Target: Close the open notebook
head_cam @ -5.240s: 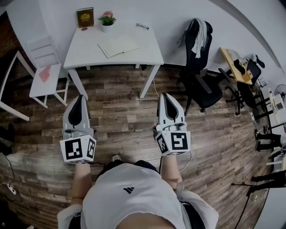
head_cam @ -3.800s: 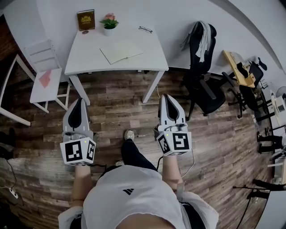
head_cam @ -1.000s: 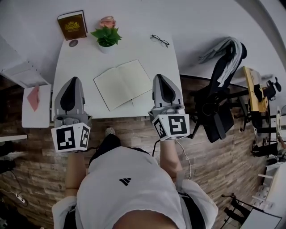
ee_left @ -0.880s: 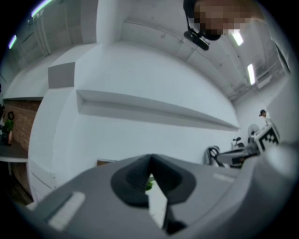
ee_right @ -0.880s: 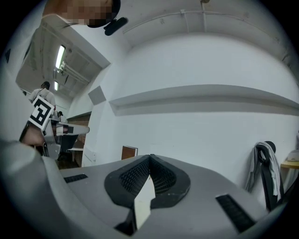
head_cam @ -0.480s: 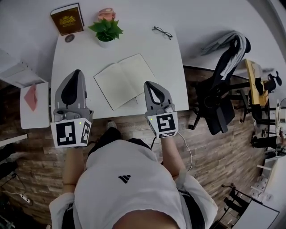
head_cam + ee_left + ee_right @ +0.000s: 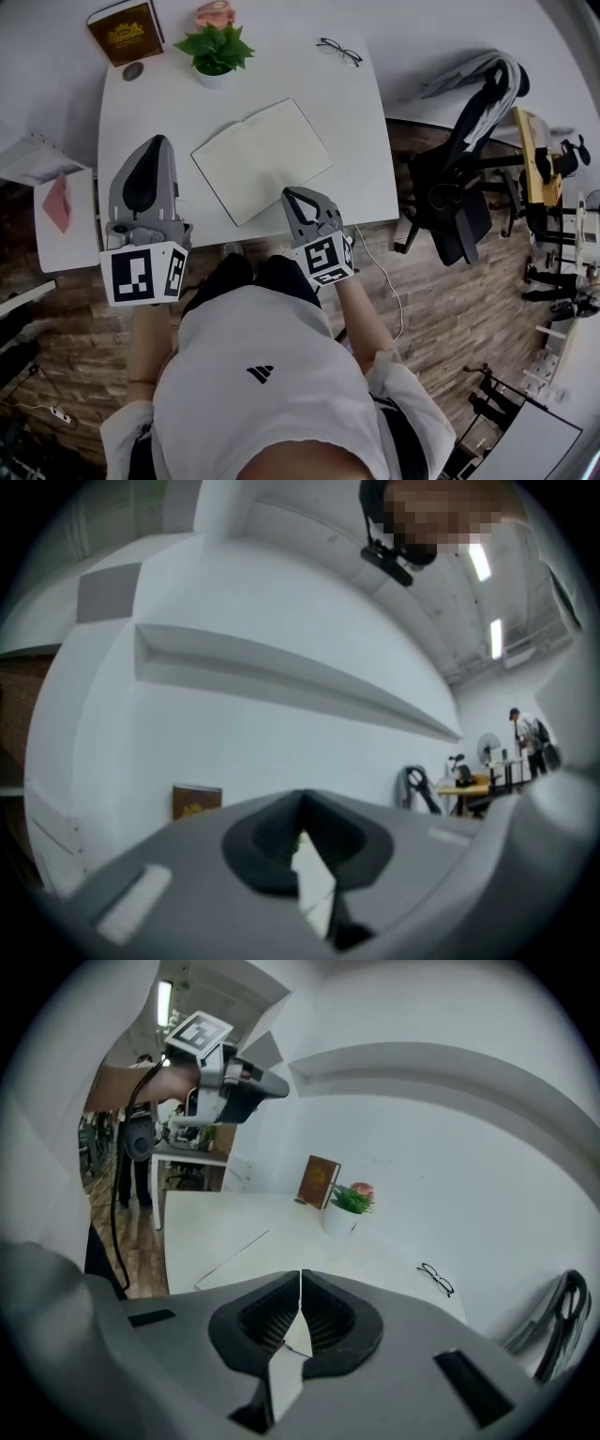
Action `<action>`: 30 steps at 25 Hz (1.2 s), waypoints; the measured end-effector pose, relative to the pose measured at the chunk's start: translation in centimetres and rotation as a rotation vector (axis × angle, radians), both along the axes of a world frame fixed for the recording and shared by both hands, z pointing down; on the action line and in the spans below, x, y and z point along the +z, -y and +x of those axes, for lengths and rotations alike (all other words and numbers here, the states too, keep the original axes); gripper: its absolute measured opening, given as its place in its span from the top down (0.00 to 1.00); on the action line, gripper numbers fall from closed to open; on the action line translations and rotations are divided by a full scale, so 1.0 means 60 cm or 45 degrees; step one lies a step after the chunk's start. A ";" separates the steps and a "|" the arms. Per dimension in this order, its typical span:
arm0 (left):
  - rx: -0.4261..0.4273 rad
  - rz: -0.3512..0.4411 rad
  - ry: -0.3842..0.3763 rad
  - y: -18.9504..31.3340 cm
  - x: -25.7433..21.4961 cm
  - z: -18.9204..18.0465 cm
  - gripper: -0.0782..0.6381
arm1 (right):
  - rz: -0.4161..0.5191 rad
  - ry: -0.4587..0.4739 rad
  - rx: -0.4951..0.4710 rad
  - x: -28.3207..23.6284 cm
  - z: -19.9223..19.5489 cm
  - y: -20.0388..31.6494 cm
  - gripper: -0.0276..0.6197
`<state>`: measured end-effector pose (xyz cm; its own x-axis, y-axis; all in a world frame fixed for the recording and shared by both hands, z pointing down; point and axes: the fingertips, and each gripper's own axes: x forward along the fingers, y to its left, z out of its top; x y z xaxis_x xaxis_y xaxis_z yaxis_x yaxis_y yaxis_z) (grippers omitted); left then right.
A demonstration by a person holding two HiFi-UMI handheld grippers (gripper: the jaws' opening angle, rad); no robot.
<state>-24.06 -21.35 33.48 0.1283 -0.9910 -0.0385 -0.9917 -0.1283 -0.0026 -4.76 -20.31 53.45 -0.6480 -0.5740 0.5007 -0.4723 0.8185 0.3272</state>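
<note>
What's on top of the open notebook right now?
The open notebook shows bare pages with nothing lying on them. The right gripper overlaps its near edge, hiding a sliver; whether it touches is unclear.

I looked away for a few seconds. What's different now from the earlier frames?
The person walked up to the white table. The right gripper dropped, shut and empty, to the near edge of the open notebook; contact unclear. The left gripper, shut and empty, is over the table's left side. Nothing taken hold of. The notebook stays open; brown book, potted plant and glasses unmoved.
</note>
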 end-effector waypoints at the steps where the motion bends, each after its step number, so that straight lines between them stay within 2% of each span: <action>1: -0.003 -0.002 -0.007 0.002 0.000 0.002 0.88 | -0.001 -0.042 -0.034 0.012 -0.001 -0.003 0.94; 5: -0.023 -0.014 -0.004 0.001 0.005 0.007 0.88 | -0.008 -0.174 -0.155 0.052 0.001 -0.011 0.88; 10: -0.105 -0.037 -0.021 -0.017 0.012 0.010 0.88 | -0.005 -0.321 -0.322 0.089 0.011 -0.024 0.83; 16: -0.190 -0.052 -0.030 -0.038 0.014 0.020 0.88 | 0.052 -0.482 -0.482 0.122 0.015 -0.024 0.79; 20: -0.239 -0.062 -0.027 -0.052 0.016 0.027 0.88 | 0.083 -0.547 -0.585 0.138 0.009 -0.025 0.77; 30: -0.345 -0.088 -0.025 -0.085 0.024 0.020 0.88 | 0.157 -0.619 -0.762 0.157 -0.016 -0.029 0.74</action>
